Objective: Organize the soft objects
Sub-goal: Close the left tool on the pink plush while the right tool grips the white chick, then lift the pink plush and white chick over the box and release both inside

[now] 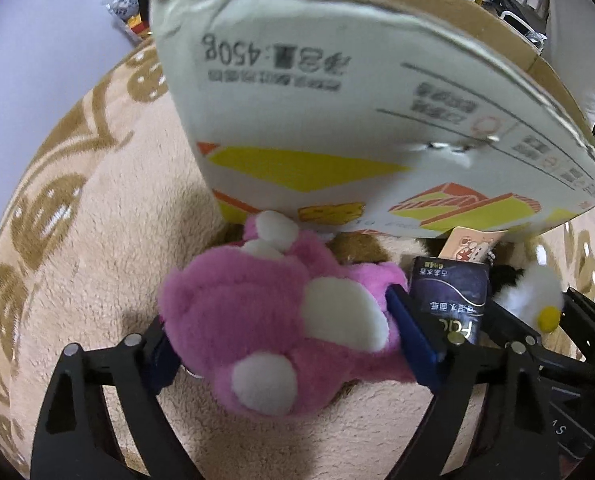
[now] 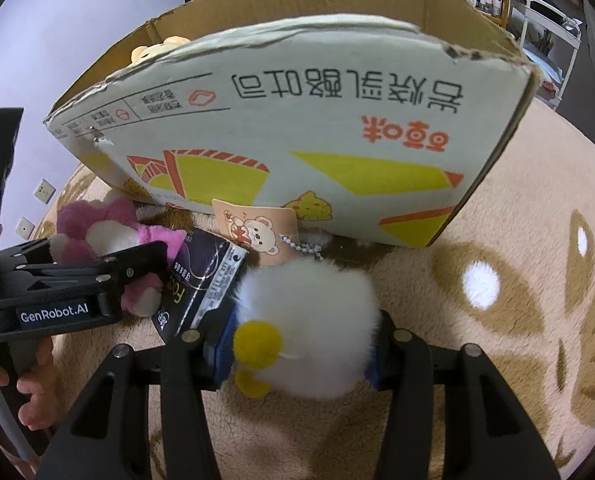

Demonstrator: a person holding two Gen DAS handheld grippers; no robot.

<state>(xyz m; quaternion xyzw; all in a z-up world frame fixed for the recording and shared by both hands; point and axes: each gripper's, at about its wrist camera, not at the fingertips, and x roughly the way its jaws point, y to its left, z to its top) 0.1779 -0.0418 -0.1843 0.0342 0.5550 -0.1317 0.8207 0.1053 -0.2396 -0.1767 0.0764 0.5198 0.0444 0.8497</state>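
A pink plush toy [image 1: 273, 320] with white patches lies on the rug between the blue pads of my left gripper [image 1: 285, 332], which press on its sides. In the right wrist view the same pink plush [image 2: 97, 232] shows behind the left gripper's black body [image 2: 77, 276]. My right gripper [image 2: 297, 348] is shut on a white fluffy plush [image 2: 313, 312] with yellow beak and feet. That white plush [image 1: 533, 292] shows at the right of the left wrist view. A printed cardboard box [image 2: 297, 120] with an open top stands just beyond both toys, with a beige plush [image 2: 145, 53] inside it.
A dark packet [image 2: 201, 284] leans between the two toys, and a bear-printed tag [image 2: 257, 228] on a bead chain rests against the box. Something brown and furry [image 1: 361, 246] lies at the box's foot. Everything rests on a beige rug [image 2: 497, 320] with a brown pattern. A hand [image 2: 29, 384] holds the left gripper.
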